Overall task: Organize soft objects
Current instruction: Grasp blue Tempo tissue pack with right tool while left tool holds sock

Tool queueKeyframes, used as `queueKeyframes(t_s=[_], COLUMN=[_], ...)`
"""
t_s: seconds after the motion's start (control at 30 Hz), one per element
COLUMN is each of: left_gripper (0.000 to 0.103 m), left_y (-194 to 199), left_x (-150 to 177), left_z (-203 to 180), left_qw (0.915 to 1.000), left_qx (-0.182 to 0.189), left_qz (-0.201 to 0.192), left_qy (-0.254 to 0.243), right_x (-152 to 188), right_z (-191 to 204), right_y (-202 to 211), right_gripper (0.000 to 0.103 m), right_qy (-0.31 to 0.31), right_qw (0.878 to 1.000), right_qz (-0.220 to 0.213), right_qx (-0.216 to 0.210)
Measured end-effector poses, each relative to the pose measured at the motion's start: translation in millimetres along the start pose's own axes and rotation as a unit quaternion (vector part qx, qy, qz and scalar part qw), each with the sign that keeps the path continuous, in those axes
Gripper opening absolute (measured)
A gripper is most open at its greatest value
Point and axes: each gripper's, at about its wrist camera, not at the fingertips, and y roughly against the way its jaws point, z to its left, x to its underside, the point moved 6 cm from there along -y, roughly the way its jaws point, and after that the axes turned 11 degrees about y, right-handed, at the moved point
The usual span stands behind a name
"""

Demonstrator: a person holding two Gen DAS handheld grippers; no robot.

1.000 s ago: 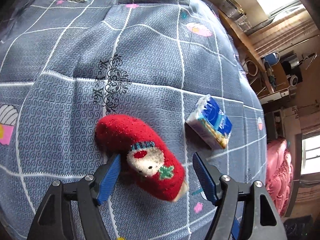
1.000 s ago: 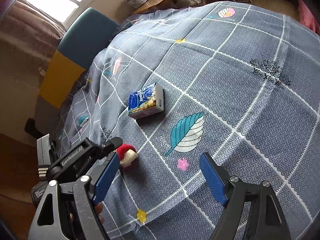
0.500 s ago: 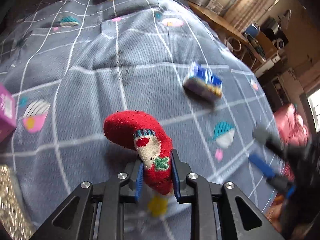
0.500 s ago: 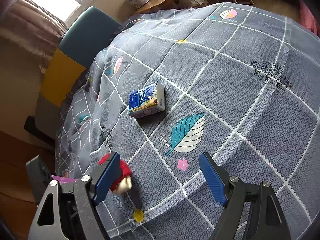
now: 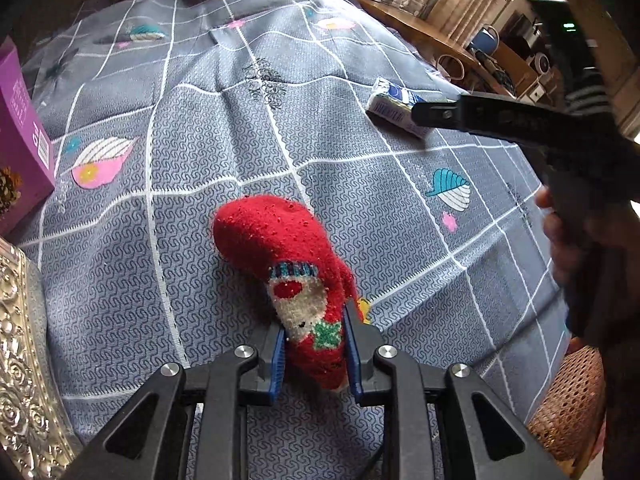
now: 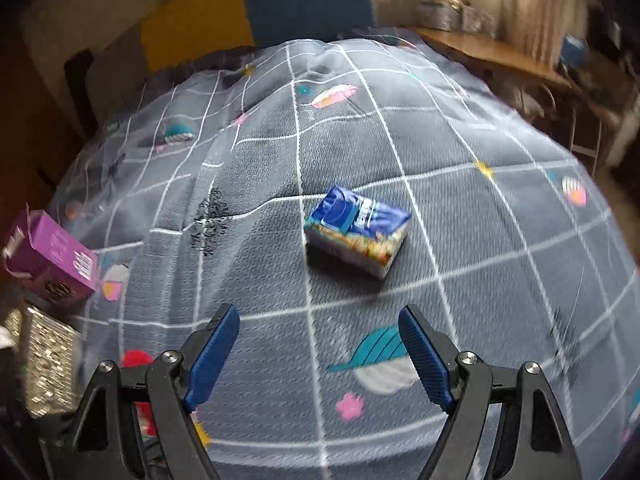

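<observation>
A red Christmas sock [image 5: 276, 240] with a Santa face sticks up from my left gripper [image 5: 314, 332], which is shut on its lower end just above the grey checked quilt [image 5: 200, 120]. In the right wrist view only a bit of the sock [image 6: 136, 360] shows, low on the left behind the gripper's frame. My right gripper [image 6: 318, 314] is open with nothing between its blue pads. A blue tissue pack [image 6: 358, 232] lies on the quilt a short way beyond them. From the left wrist view the tissue pack [image 5: 394, 106] lies at the far right, partly behind the right gripper [image 5: 440, 114], which a hand [image 5: 560, 240] holds.
A purple carton [image 6: 52, 256] stands at the quilt's left edge, with a silver embossed box [image 6: 44, 360] nearer. A woven basket [image 5: 568, 400] sits below the quilt's right edge. A wooden desk with clutter [image 5: 460, 48] runs along the far right, and a blue and yellow headboard [image 6: 304, 4] lies behind.
My left gripper closed on the sock and carried it leftward, bringing the purple carton and silver box into view. My right gripper rolled and swung so the tissue pack now lies straight ahead.
</observation>
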Motion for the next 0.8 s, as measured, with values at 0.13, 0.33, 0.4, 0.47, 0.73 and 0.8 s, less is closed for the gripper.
queueKeyframes(t_s=[0.13, 0.33, 0.4, 0.47, 0.73, 0.8], left_gripper=[0.025, 0.025, 0.025, 0.025, 0.026, 0.026], left_y=[3, 5, 2, -1, -4, -5], left_x=[1, 1, 0, -1, -1, 0], left_z=[6, 11, 10, 9, 10, 10], left_qw=[0.9997, 0.9996, 0.9995, 0.9994, 0.9993, 0.9993], left_qx=[0.016, 0.022, 0.025, 0.027, 0.026, 0.025], left_qz=[0.003, 0.003, 0.003, 0.003, -0.006, -0.008], left_qy=[0.016, 0.019, 0.020, 0.022, 0.028, 0.027], right_x=[-21, -40, -43, -43, -32, -27], right_z=[-14, -21, -25, -28, -30, -29], right_y=[-36, -71, -79, -87, -70, -59], right_gripper=[0.082, 0.091, 0.091, 0.091, 0.077, 0.077], right_qy=[0.085, 0.136, 0.138, 0.132, 0.099, 0.069], right_qw=[0.995, 0.988, 0.987, 0.988, 0.992, 0.995], right_qz=[0.036, 0.067, 0.074, 0.081, 0.080, 0.078], right_qx=[0.041, 0.042, 0.039, 0.027, 0.002, -0.005])
